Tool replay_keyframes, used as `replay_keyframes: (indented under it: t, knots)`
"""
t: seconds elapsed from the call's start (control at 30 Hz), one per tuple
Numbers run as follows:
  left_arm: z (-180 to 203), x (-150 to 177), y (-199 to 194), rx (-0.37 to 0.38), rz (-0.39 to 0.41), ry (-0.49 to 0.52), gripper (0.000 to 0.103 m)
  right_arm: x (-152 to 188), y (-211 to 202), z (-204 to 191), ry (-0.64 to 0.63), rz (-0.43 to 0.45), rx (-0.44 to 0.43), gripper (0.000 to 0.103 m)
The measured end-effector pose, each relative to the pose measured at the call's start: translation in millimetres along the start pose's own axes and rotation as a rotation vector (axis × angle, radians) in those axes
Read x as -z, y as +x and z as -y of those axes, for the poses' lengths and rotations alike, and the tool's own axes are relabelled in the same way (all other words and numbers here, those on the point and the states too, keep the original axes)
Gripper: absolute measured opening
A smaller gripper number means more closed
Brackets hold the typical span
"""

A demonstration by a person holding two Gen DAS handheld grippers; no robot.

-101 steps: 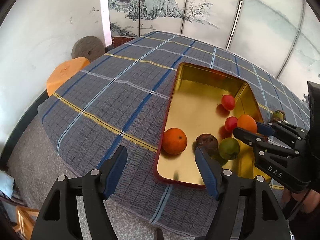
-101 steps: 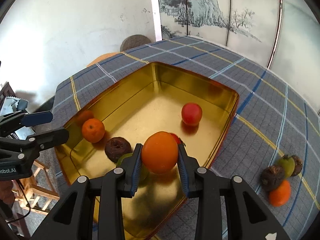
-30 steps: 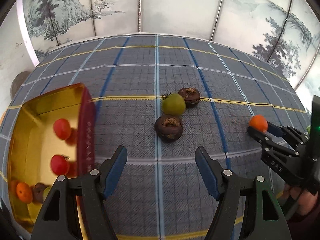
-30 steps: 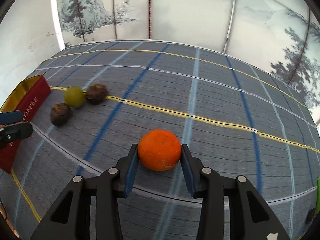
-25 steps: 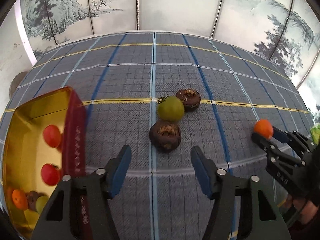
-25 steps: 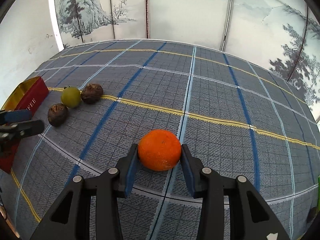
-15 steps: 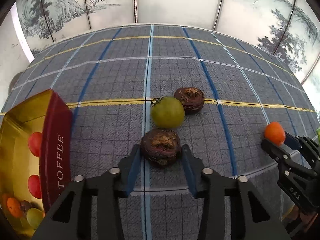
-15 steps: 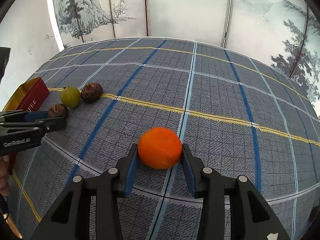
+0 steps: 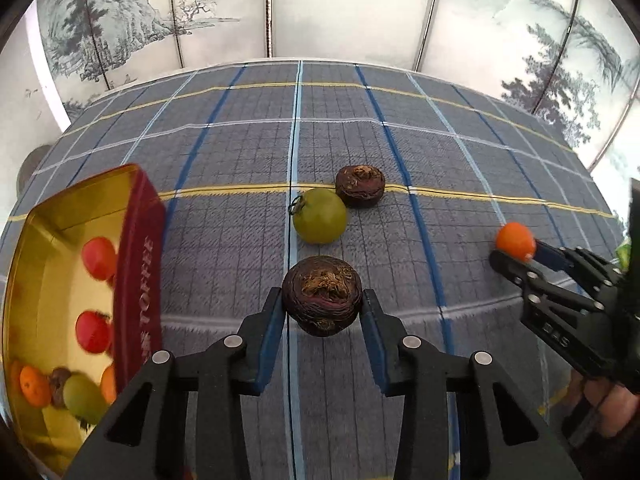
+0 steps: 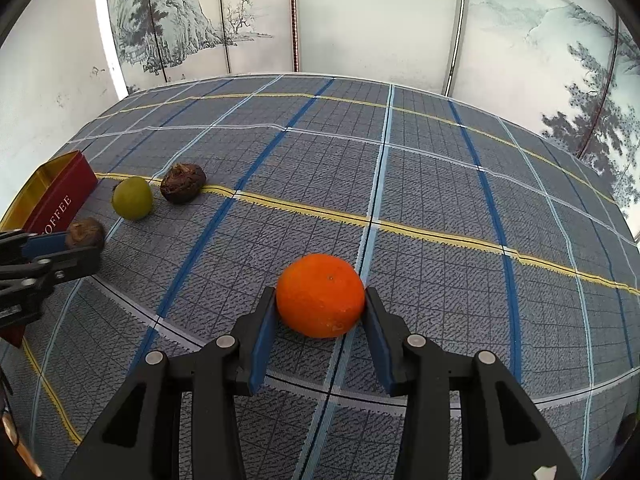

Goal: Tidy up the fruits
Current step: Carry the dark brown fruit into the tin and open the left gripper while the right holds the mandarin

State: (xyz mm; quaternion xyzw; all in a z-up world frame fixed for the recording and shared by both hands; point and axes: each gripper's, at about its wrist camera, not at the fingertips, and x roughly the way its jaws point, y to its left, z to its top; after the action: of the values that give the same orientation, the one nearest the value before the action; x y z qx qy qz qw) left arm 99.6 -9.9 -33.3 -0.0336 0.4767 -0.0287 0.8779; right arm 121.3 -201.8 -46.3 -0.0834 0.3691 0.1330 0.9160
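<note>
Left wrist view: left gripper (image 9: 322, 312) was closed on a dark wrinkled fruit (image 9: 322, 300) at lower centre, held across its widest part; judged light, firm. Right gripper (image 10: 320, 312) clamped an orange (image 10: 320, 295) likewise.

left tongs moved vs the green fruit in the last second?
Yes. The left tongs advanced toward the green fruit and closed on the near brown fruit; a second ago they were open, short of it.

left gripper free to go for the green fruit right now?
Probably not as is: the left gripper is shut on a dark brown fruit. The green fruit sits just ahead on open cloth, so the path is free once that load is dropped.
</note>
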Motion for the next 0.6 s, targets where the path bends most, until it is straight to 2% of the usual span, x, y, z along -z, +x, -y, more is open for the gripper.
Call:
replay_keyframes:
  t: [0.27,0.6]
  knots:
    - [-21,13,-40,0.007,0.046,-0.040,0.039,0,0,0,-0.001,0.000,0.001,0.041]
    - [-85,25,-78,-0.078,0.086,-0.136,0.039,0,0,0,0.000,0.000,0.001,0.041]
